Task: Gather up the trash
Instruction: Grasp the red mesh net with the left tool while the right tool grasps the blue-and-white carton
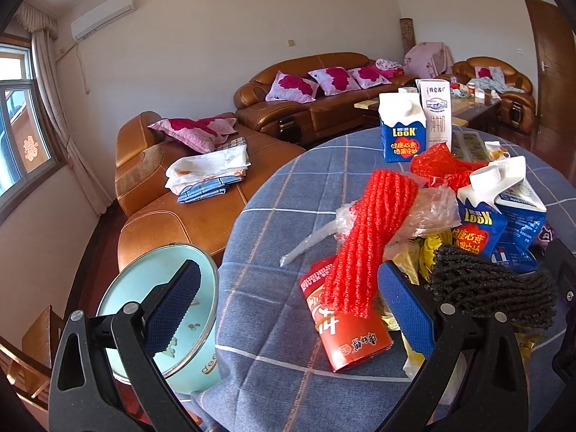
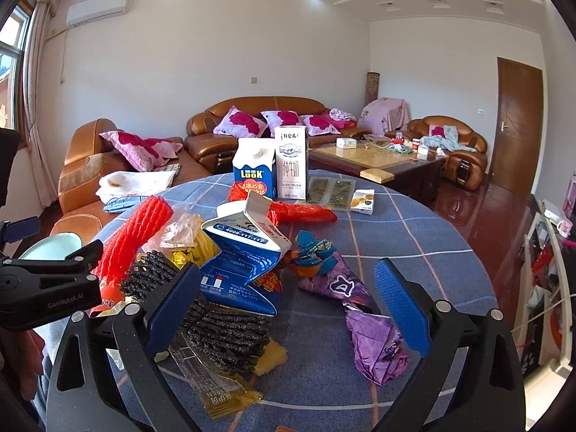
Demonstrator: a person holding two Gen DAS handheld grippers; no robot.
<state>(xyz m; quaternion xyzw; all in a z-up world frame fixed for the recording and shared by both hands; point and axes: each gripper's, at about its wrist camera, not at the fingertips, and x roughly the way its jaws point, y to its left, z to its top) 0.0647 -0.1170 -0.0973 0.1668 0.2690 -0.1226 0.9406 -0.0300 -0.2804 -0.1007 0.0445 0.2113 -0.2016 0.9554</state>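
A pile of trash lies on the round table with a blue plaid cloth (image 1: 273,187): a red foam net (image 1: 367,237), a red paper box (image 1: 352,342), a black foam net (image 1: 493,288), a crushed blue milk carton (image 2: 248,255) and a purple wrapper (image 2: 370,338). My left gripper (image 1: 291,309) is open at the table's left edge, near the red box. My right gripper (image 2: 288,306) is open over the table, with the black net (image 2: 216,316) and crushed carton by its left finger. A pale blue bin (image 1: 172,309) stands below the table's left edge.
Two upright milk cartons (image 2: 273,165) stand at the table's far side, with a small white box (image 2: 363,201) and flat packets (image 2: 331,190) to their right. Brown leather sofas (image 2: 252,126) and a coffee table (image 2: 378,162) lie beyond. A wooden chair (image 1: 32,352) is at the left.
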